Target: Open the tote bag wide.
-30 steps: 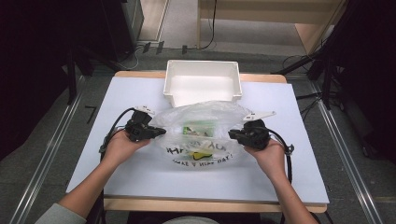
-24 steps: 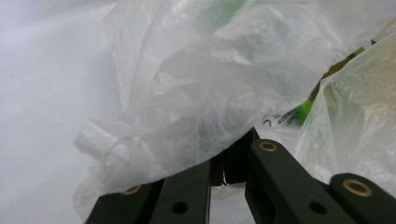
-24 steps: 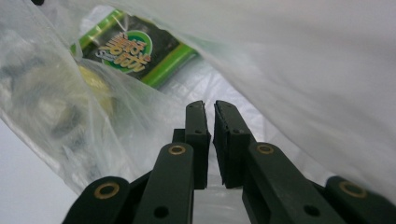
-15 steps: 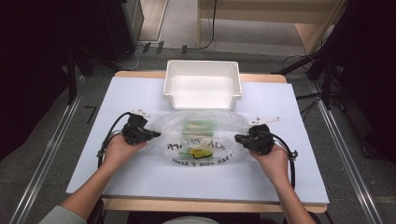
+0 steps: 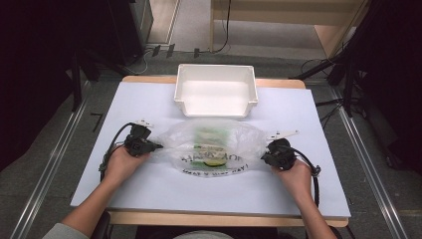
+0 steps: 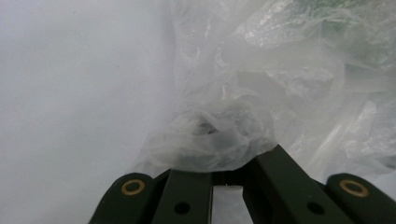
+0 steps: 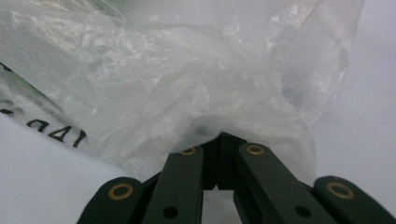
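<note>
**Both tools pinching the ends of the plastic bag**

I have the clear plastic bag [image 5: 211, 147] lying stretched across the middle of the white worktop [image 5: 149, 99], just near of the white bin [image 5: 216, 89]. My left tool [image 5: 158, 146] is pressed together on the bag's left end, film bunched over its jaws. My right tool [image 5: 263, 158] pinches the right end the same way. Green contents and dark lettering show through the film.
</note>
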A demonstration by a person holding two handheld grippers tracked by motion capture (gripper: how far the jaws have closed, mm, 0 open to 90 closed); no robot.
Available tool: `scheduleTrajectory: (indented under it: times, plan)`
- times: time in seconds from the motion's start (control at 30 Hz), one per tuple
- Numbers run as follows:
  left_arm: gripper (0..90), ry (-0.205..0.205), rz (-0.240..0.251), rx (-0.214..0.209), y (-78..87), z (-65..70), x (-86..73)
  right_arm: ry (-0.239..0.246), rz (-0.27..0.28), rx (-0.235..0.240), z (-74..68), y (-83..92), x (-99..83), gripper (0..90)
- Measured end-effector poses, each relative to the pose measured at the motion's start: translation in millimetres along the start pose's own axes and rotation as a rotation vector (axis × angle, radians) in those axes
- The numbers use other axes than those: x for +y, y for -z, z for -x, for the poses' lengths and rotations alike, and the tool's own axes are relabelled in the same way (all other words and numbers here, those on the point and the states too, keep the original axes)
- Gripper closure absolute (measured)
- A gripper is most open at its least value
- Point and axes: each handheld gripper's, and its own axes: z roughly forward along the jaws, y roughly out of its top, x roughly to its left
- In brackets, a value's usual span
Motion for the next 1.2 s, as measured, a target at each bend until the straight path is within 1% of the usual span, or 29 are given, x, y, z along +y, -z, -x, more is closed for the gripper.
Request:
scheduleTrajectory:
  times: [0.03, 0.1, 0.2, 0.23, 0.37, 0.43, 0.47, 0.5, 0.57, 0.67, 0.7, 0.73, 0.77, 0.8, 0.83, 0.9, 0.93, 1.0, 1.03, 1.1, 1.13, 1.2]
  plan:
    - [90.0, 0.007, 0.0, 0.001, 0.7, -1.7, -0.5, -0.001, -0.007, -0.001, 2.0, -0.1, -2.6, 90.0]
    - [90.0, 0.007, 0.002, 0.003, 0.8, -2.8, -0.7, -0.01, -0.011, 0.001, 2.1, 0.1, -3.2, 90.0]
    - [90.0, 0.021, 0.005, 0.004, 1.1, -4.4, -0.8, -0.001, -0.007, 0.003, 3.0, 1.0, -5.1, 90.0]
    - [90.0, 0.018, 0.003, 0.009, 1.4, -4.7, -0.9, 0.004, -0.004, 0.006, 3.5, 1.5, -6.4, 90.0]
    - [90.0, 0.023, -0.001, 0.016, 2.5, -7.0, -0.9, -0.01, 0.002, 0.004, 7.6, 5.9, -12.4, 90.0]
    - [90.0, 0.022, 0.0, 0.035, 3.7, -7.7, -1.3, -0.012, 0.004, 0.001, 8.6, 7.9, -15.3, 90.0]
    - [90.0, 0.018, 0.001, 0.035, 3.9, -8.4, -1.6, -0.01, 0.004, -0.004, 8.8, 9.6, -17.2, 90.0]
    - [90.0, 0.023, 0.004, 0.035, 4.1, -9.1, -1.9, -0.008, 0.003, -0.011, 9.0, 10.6, -18.4, 90.0]
    - [90.0, 0.025, 0.009, 0.045, 4.4, -9.8, -2.0, -0.012, 0.008, -0.011, 10.0, 12.8, -21.7, 90.0]
    - [90.0, 0.047, 0.023, 0.027, 3.0, -12.3, -1.4, -0.017, 0.006, -0.016, 10.8, 14.4, -23.1, 90.0]
    - [90.0, 0.045, 0.026, 0.022, 2.7, -11.8, -1.3, -0.022, 0.004, -0.022, 9.8, 14.2, -22.2, 90.0]
    - [90.0, 0.041, 0.029, 0.014, 3.3, -11.0, -1.1, -0.018, -0.002, -0.02, 8.2, 14.3, -21.0, 90.0]
    - [90.0, 0.043, 0.043, -0.007, 5.7, -10.3, -0.5, -0.004, 0.006, -0.007, 6.9, 15.1, -20.5, 90.0]
    - [90.0, 0.048, 0.07, -0.027, 10.6, -8.0, 1.1, 0.0, 0.02, 0.006, 5.3, 17.0, -19.6, 90.0]
    - [90.0, 0.046, 0.087, -0.033, 13.6, -6.3, 2.5, 0.001, 0.04, 0.019, 3.3, 20.5, -17.7, 90.0]
    - [90.0, 0.031, 0.104, -0.045, 22.2, -1.0, 7.2, 0.02, 0.073, 0.024, 0.5, 26.4, -14.4, 90.0]
    - [90.0, 0.025, 0.114, -0.054, 25.8, 2.7, 9.5, 0.015, 0.075, 0.03, -0.5, 28.7, -13.1, 90.0]
    - [90.0, -0.001, 0.125, -0.059, 32.1, 11.2, 14.0, 0.027, 0.104, 0.048, -5.9, 34.5, -9.9, 90.0]
    - [90.0, -0.013, 0.125, -0.066, 35.1, 16.1, 16.7, 0.044, 0.113, 0.056, -9.3, 37.1, -7.9, 90.0]
    - [90.0, -0.022, 0.131, -0.08, 38.7, 21.6, 19.8, 0.081, 0.132, 0.063, -21.3, 45.9, -1.5, 90.0]
    - [90.0, -0.028, 0.134, -0.087, 40.4, 24.5, 21.3, 0.081, 0.132, 0.063, -21.3, 45.9, -1.5, 90.0]
    - [90.0, -0.041, 0.14, -0.096, 42.9, 30.6, 23.8, 0.105, 0.152, 0.077, -29.4, 51.4, 4.3, 90.0]
